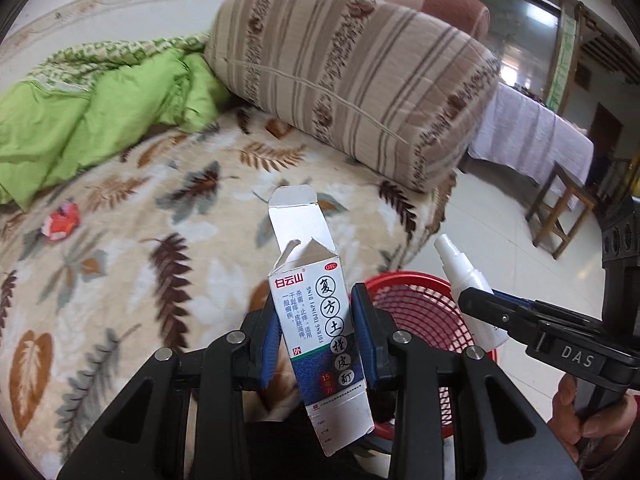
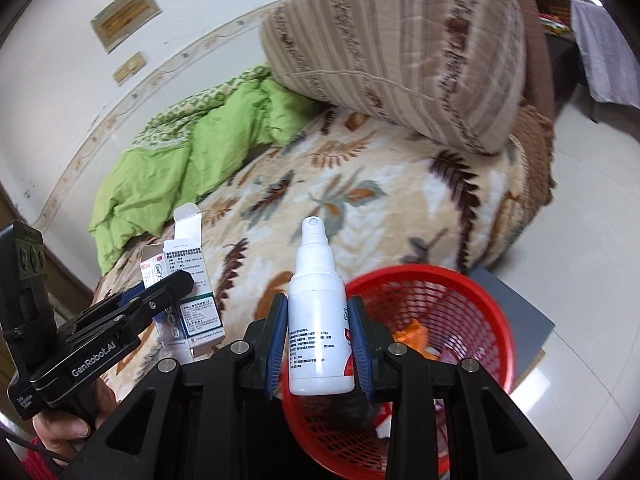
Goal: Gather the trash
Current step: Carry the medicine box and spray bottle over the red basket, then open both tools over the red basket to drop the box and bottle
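My left gripper [image 1: 317, 332] is shut on a white and blue medicine box [image 1: 320, 320] with its top flap open, held upright over the bed's edge. My right gripper [image 2: 318, 340] is shut on a white spray bottle [image 2: 318, 312], nozzle up, just above the near rim of a red mesh basket [image 2: 460, 300]. The basket [image 1: 416, 304] stands on the floor beside the bed and holds orange and white scraps. In the right wrist view the box [image 2: 188, 288] shows at the left in the other gripper. In the left wrist view the bottle [image 1: 464, 276] shows at the right. A red wrapper [image 1: 62, 222] lies on the blanket.
A leaf-patterned blanket [image 1: 160, 240] covers the bed, with a green quilt [image 1: 88, 120] and a large striped folded quilt [image 1: 352, 80] at the back. A wooden stool [image 1: 560, 212] and a cloth-covered table [image 1: 532, 136] stand on the tiled floor to the right.
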The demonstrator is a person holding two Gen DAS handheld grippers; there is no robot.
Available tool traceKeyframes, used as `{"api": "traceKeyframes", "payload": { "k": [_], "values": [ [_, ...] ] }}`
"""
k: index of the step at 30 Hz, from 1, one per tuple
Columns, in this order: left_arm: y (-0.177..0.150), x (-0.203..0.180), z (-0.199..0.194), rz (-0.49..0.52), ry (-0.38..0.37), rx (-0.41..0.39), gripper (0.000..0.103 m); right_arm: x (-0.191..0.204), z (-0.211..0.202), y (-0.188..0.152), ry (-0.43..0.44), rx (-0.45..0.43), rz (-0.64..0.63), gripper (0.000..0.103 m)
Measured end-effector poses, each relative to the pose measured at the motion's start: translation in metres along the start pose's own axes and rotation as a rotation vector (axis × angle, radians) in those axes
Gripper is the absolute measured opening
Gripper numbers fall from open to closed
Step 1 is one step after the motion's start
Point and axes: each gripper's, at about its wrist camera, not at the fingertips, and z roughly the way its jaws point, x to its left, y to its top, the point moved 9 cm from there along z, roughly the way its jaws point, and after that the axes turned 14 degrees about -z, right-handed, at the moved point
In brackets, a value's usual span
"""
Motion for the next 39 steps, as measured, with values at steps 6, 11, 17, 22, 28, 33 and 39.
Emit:
{"api": "traceKeyframes", "payload": {
  "k": [6, 11, 17, 22, 28, 33, 39],
  "values": [
    [-0.013, -0.025, 0.021, 0.004, -0.065, 0.086, 0.032, -0.026, -0.002, -0.011, -0.048, 0.024, 0.047, 0.032],
    [-0.022, -0.048, 0.033, 0.033, -0.112, 0.133, 0.036, -0.038, -0.002, -0.019, -0.074, 0.045, 0.062, 0.033],
    [-0.023, -0.05, 0.035, 0.029, -0.119, 0.135, 0.052, -0.045, -0.005, -0.021, -0.109, 0.051, 0.066, 0.035],
    [-0.017, -0.035, 0.022, 0.004, -0.106, 0.1, 0.059, -0.04, -0.011, -0.015, -0.13, 0.035, 0.052, 0.043],
    [-0.007, -0.003, -0.013, 0.012, -0.043, -0.004, 0.076, -0.021, -0.022, -0.003, -0.238, 0.0, -0.021, 0.07],
    [-0.003, 0.034, -0.045, -0.009, 0.013, -0.087, 0.088, -0.003, -0.032, 0.003, -0.413, -0.022, -0.1, 0.09],
    [-0.01, 0.082, -0.075, -0.047, 0.122, -0.154, 0.098, 0.013, -0.034, -0.008, -0.586, 0.017, -0.102, 0.097]
  ]
}}
